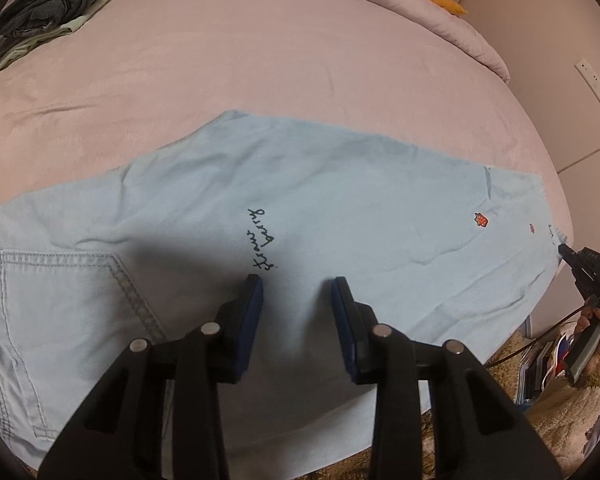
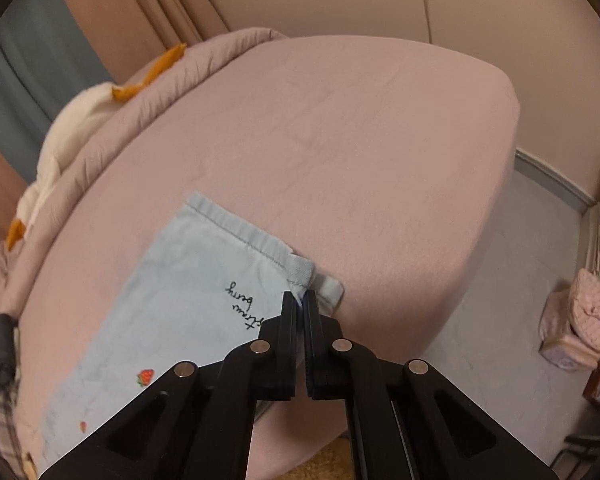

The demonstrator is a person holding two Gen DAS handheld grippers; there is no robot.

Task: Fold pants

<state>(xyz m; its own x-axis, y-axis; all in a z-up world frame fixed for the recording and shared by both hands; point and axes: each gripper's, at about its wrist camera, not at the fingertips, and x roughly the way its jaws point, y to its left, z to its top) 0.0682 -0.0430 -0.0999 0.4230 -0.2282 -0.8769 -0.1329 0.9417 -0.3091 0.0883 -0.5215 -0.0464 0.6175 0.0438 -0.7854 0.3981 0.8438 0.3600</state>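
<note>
The light-blue denim pants (image 1: 300, 200) lay flat across the centre of the pink bed (image 1: 260, 60), legs stacked. The right gripper (image 2: 302, 300), low in its frame, was pinched closed on the hem corner (image 2: 300, 272). The left gripper (image 1: 298, 284) hung with jaws wide over the thigh. The denim looked light and limp, likely to sag, so hems and waistband seemed the firmest holds.

Our left gripper (image 1: 298, 292) hovers with its fingers (image 1: 254, 300) spread apart; our right gripper (image 2: 299, 300) has its fingers (image 2: 288, 312) pinched together on the pants hem (image 2: 300, 274).
</note>
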